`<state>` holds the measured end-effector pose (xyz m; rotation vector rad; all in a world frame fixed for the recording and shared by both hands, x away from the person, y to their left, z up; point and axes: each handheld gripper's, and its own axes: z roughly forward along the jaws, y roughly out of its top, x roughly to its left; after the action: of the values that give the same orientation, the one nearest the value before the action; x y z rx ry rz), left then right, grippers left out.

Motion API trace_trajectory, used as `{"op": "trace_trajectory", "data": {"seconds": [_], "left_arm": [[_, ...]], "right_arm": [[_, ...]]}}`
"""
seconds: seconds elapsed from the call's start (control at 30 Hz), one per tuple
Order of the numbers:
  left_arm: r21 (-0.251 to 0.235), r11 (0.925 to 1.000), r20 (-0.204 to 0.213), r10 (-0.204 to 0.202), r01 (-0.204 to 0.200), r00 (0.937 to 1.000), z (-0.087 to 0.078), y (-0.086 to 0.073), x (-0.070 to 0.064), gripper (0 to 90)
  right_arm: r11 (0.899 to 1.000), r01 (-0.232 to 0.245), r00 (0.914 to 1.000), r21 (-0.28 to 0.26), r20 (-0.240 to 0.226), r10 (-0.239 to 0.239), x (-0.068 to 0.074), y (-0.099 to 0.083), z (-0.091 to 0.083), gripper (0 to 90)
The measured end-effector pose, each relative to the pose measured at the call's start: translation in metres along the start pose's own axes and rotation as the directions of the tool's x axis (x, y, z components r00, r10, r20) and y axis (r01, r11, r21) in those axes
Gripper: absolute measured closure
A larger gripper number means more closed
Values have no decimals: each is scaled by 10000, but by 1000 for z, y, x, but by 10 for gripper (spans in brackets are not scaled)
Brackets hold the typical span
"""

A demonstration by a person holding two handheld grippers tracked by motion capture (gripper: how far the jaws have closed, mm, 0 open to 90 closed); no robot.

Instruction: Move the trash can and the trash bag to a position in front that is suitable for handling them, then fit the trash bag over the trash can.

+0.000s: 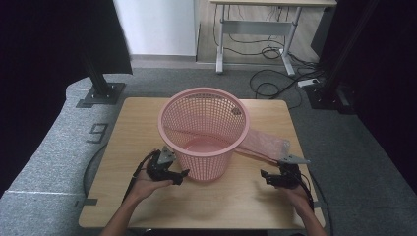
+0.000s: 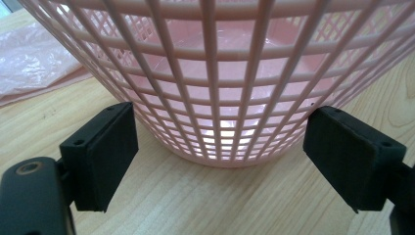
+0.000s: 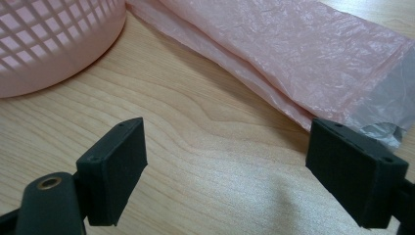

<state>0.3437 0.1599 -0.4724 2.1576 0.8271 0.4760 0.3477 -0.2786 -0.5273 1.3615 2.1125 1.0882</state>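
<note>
Wooden desk (image 1: 147, 123) | left gripper (image 1: 169, 172) wide, empty, facing basket (image 1: 204, 130) just ahead, likely to steady it | right gripper (image 1: 275, 178) wide, empty, bag (image 3: 303, 54) ahead, apart

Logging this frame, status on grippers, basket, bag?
Left gripper open at basket base. Right gripper open, empty, near flat pink bag. Nothing between jaws and bag.

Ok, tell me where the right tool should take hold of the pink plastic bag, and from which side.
Probably the near end of the pink plastic bag, at its edge beside the right tool. It lies flat on the wooden table, its far part running behind the pink basket, so only this end is free. Come in low along the table from the person's side, the open jaws straddling the thin edge.
</note>
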Motion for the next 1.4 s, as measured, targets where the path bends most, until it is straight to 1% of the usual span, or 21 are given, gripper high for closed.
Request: {"op": "trace_trajectory", "data": {"seconds": [0.17, 0.27, 0.37, 0.4, 0.43, 0.53, 0.6, 0.67, 0.7, 0.77, 0.83, 0.93, 1.0, 1.07, 1.1, 1.17, 1.27, 1.3, 1.33, 1.37, 1.4], "left_arm": [[0, 9999, 9, -116, 116, 9999, 3, 2, 3, 129], [-24, 9999, 12, -168, 168, 9999, 0, 0, 3, 130], [-6, 9997, -251, -261, 261, 9993, -7, -8, 5, 138], [110, 9991, -342, -407, 411, 9986, -12, -17, 10, 138], [110, 9991, -342, -407, 411, 9986, -12, -17, 10, 139], [232, 9958, -689, -868, 885, 9938, -20, -32, 18, 145], [332, 9937, -954, -1033, 1069, 9901, -25, -41, 23, 146], [326, 9895, -997, -1366, 1405, 9856, -27, -46, 28, 149], [368, 9884, -1062, -1424, 1470, 9841, -29, -48, 30, 149], [232, 9849, -1257, -1673, 1715, 9779, -30, -50, 35, 153], [185, 9845, -1419, -1701, 1744, 9752, -30, -51, 36, 154], [297, 9840, -1583, -1688, 1756, 9728, -28, -51, 36, 157], [338, 9841, -1724, -1660, 1742, 9709, -28, -51, 36, 170], [367, 9839, -1703, -1662, 1748, 9713, -28, -52, 36, 181], [382, 9836, -1700, -1675, 1764, 9711, -28, -52, 36, 181], [292, 9801, -1660, -1887, 1961, 9679, -31, -54, 37, 191], [306, 9755, -1635, -2101, 2178, 9639, -35, -58, 40, 193], [315, 9726, -1638, -2222, 2303, 9611, -36, -59, 42, 195], [350, 9719, -1648, -2242, 2329, 9605, -37, -61, 43, 196], [375, 9713, -1676, -2257, 2349, 9597, -38, -62, 44, 196], [382, 9706, -1689, -2280, 2375, 9589, -38, -63, 44, 197]], "right_arm": [[10000, -13, 10000, 13, 9, 13, 0, -1, 0, 147], [10000, 21, 10000, -33, -5, -21, -1, -1, -1, 147], [10000, 6, 10000, -82, -1, -6, -1, -1, -2, 147], [9999, 2, 10000, -117, -9, -2, -1, -1, -3, 147], [9999, 2, 10000, -117, -9, -2, -1, -1, -3, 147], [9998, 70, 10000, -169, 17, -69, 0, 1, -3, 120], [9998, 72, 9990, -207, 450, -62, 3, 5, -2, 110], [9991, 98, 9986, -411, 522, -76, 5, 10, -2, 110], [9989, 101, 9985, -459, 551, -75, 6, 12, -2, 110], [9984, 4, 9989, -572, 463, 23, 8, 17, 1, 110], [9983, -28, 9987, -589, 501, 57, 9, 22, 6, 110], [9987, -44, 9987, -516, 500, 69, 10, 30, 18, 110], [9990, 186, 9990, -415, 413, -169, 13, 37, 28, 112], [9981, 567, 9978, -230, 342, -559, 19, 50, 43, 113], [9981, 567, 9978, -230, 342, -559, 19, 50, 43, 113], [9973, 694, 9973, -251, 249, -688, 22, 61, 55, 117], [9973, 661, 9978, -321, 114, -658, 24, 71, 71, 120], [9977, 644, 9979, -202, 74, -643, 25, 74, 77, 121], [9968, 773, 9970, -221, 49, -772, 27, 78, 86, 125], [9966, 815, 9967, -118, -36, -816, 29, 80, 92, 125], [9957, 925, 9957, 50, 0, -925, 31, 82, 98, 126]]}}
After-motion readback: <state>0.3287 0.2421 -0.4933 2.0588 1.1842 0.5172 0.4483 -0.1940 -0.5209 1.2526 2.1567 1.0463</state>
